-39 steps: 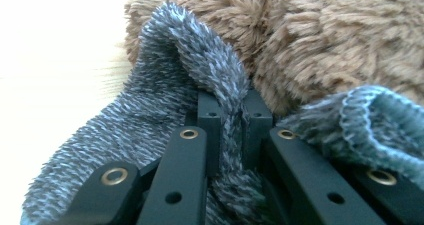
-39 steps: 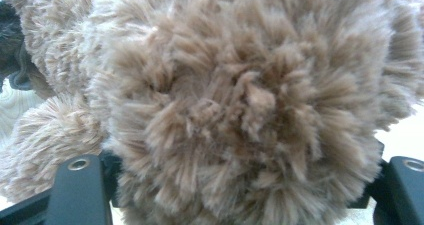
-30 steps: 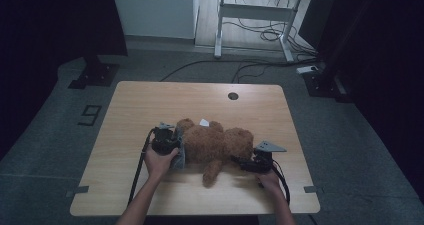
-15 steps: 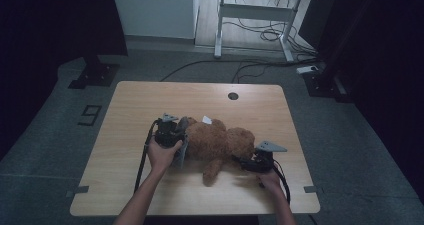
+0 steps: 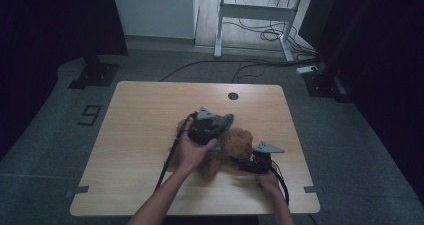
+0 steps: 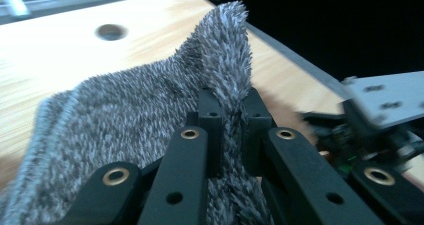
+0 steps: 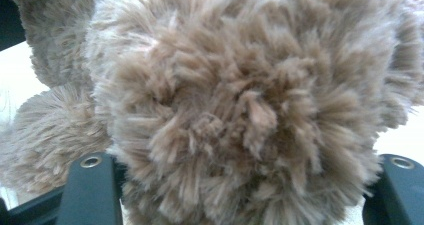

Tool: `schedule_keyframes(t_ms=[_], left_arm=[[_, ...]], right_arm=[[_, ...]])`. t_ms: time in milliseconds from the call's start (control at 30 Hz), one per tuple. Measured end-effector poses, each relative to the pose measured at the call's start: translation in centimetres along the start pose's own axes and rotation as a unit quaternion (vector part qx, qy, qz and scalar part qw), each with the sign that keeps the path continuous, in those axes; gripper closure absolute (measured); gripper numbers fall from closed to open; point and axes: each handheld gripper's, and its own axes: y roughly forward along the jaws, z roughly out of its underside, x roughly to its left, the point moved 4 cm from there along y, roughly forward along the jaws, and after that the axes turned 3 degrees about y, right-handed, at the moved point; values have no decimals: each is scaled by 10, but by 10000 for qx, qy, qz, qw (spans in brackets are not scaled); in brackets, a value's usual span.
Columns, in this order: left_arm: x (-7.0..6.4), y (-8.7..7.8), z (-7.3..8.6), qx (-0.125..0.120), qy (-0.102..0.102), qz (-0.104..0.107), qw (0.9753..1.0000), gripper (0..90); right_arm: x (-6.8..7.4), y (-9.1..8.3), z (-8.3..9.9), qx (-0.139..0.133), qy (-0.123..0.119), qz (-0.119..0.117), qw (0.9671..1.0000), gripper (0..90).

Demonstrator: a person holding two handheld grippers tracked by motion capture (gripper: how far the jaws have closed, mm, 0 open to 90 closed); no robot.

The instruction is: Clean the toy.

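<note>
A brown plush teddy bear (image 5: pixel 236 144) lies on the wooden table (image 5: pixel 140 115), near its front middle. My left gripper (image 5: pixel 216 125) hovers over the bear's far side, shut on a grey fuzzy cloth (image 5: pixel 226 120). In the left gripper view the jaws (image 6: pixel 231 105) pinch a raised fold of that grey cloth (image 6: pixel 135 110). My right gripper (image 5: pixel 248 164) sits at the bear's right side. In the right gripper view its jaws (image 7: pixel 245 190) stand wide apart on either side of the bear's fur (image 7: pixel 240 95), with their tips hidden in it.
A round cable hole (image 5: pixel 233 96) sits near the table's far edge. Behind the table stands a white desk frame (image 5: pixel 250 15) with cables on the floor. The other gripper's grey plate (image 6: pixel 385 97) shows at the right of the left gripper view.
My left gripper has moved from the bear's left side to the right, over the bear, lifting the grey cloth with it. The right gripper has stayed put.
</note>
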Motion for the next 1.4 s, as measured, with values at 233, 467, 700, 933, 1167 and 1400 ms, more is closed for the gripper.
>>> schedule_keyframes(t_ms=[233,467,700,933,1167,1400], left_arm=[[-27,53,2,390,186,45,9991,824],[-13,49,9,404,158,-180,9989,827],[7,33,23,493,169,-499,9974,827],[28,10,38,499,180,-734,9959,828],[54,-19,45,391,-63,-967,9945,828],[85,-44,61,291,-592,-1030,9925,827]], right_arm=[[0,-1,0,42,-40,-9,10000,309],[0,0,0,48,-36,-20,10000,312],[0,0,0,68,-23,-11,10000,312],[0,0,0,92,-2,-41,9999,312],[0,0,0,82,-13,-41,10000,313],[1,0,0,76,4,-47,10000,313]])
